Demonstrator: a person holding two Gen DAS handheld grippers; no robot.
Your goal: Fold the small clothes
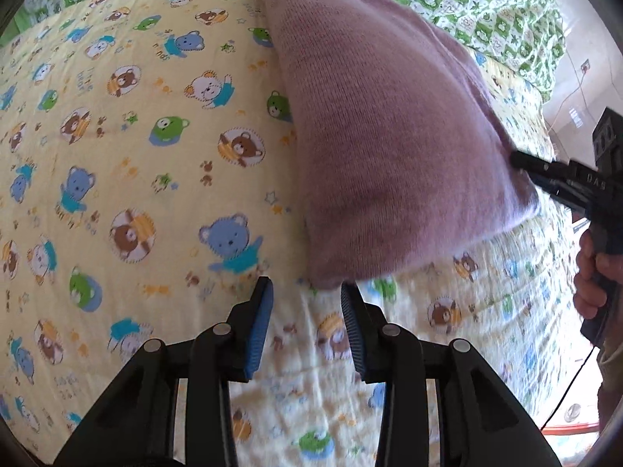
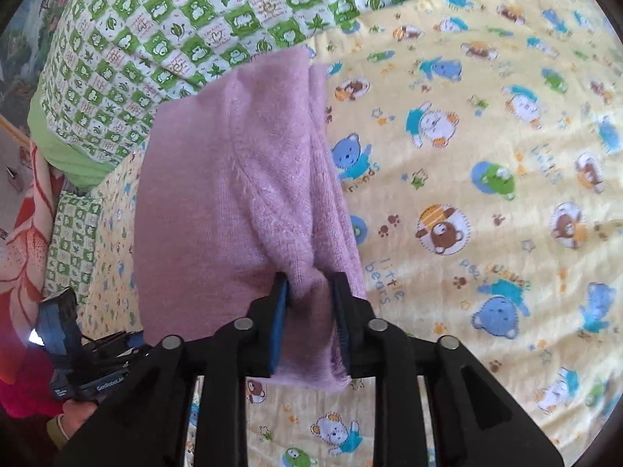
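A pink knitted garment, folded over itself, lies on the yellow bear-print sheet. My left gripper hovers open just before the garment's near corner, with nothing between its fingers. My right gripper comes in from the right edge and meets the garment's far side. In the right wrist view the garment runs up from the right gripper, and a bunched fold sits loosely in the gap between the blue pads. The jaws stand apart.
A green and white checked quilt lies bunched along the far side of the bed. A hand holds the right gripper's handle. A floral red cloth and floor show past the bed's edge.
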